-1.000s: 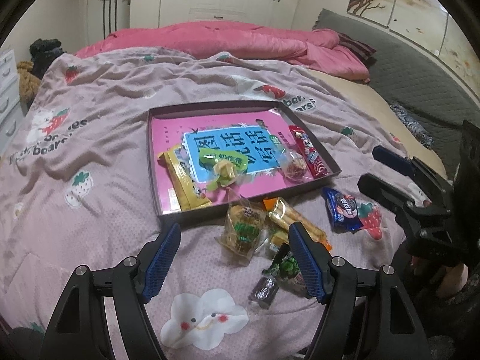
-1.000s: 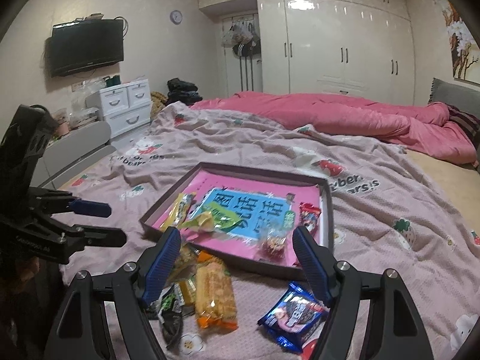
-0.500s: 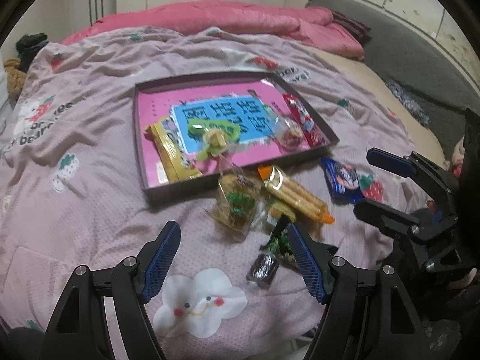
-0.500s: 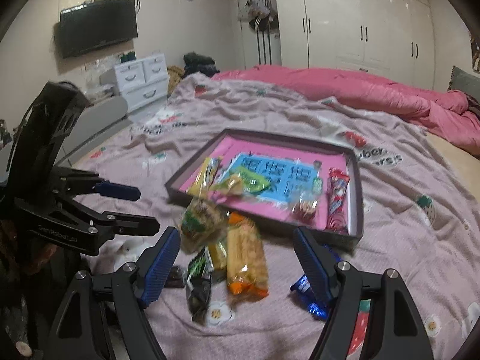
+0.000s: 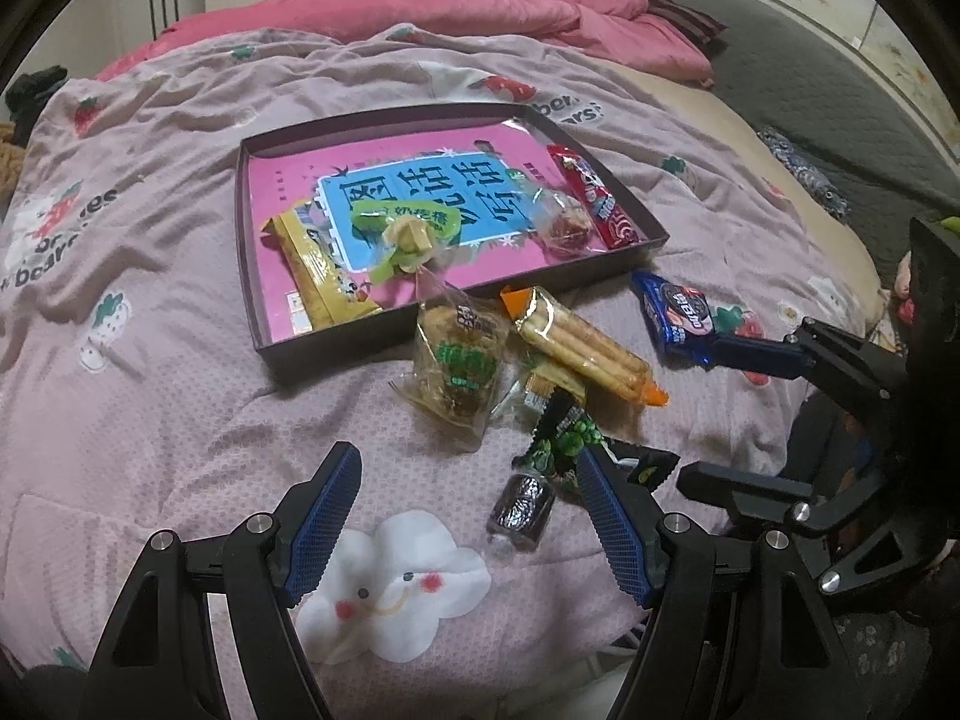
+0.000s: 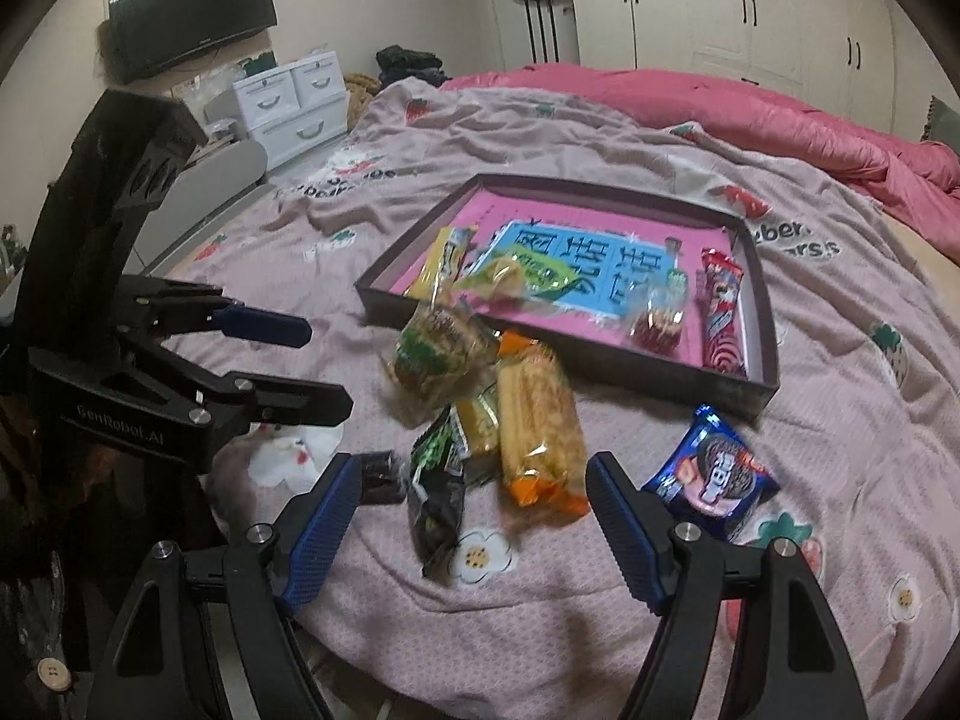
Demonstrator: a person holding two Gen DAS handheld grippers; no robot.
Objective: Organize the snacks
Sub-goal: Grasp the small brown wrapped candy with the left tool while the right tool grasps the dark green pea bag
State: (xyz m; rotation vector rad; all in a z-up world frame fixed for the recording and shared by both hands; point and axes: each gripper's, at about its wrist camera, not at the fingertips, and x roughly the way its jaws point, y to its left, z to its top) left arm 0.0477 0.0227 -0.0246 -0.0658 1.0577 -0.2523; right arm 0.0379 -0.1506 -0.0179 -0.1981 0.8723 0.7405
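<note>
Two sets of tongs here, both spread wide with nothing gripped.

Left wrist view: left tongs (image 5: 468, 516) hovering low over the pink bedspread (image 5: 120, 396), blue pads gaping. Shallow dark tray (image 5: 249, 252) lying further back on the bed, holding a yellow wrapper (image 5: 318, 276), a green candy bag (image 5: 402, 228), a clear pouch with something red (image 5: 561, 222) and a long red packet (image 5: 591, 195) along its right wall. Loose pile just in front of the tray: clear bag of biscuits (image 5: 459, 360), orange-ended cracker sticks (image 5: 582, 345), green-black packet (image 5: 564, 438), small dark foil sweet (image 5: 522, 504) nearest the right pad. Blue Oreo pack (image 5: 678, 312) off to the right, close to the right tongs (image 5: 714, 414).

Right wrist view: right tongs (image 6: 474, 510) wide open above the same pile, cracker sticks (image 6: 537, 426) and green-black packet (image 6: 435, 480) sitting between the pads. Oreo pack (image 6: 714, 474) just beside the right pad. Left tongs (image 6: 318, 366) poking in from the left, likewise agape, gripping nothing. Tray (image 6: 762, 324) beyond the pile.
</note>
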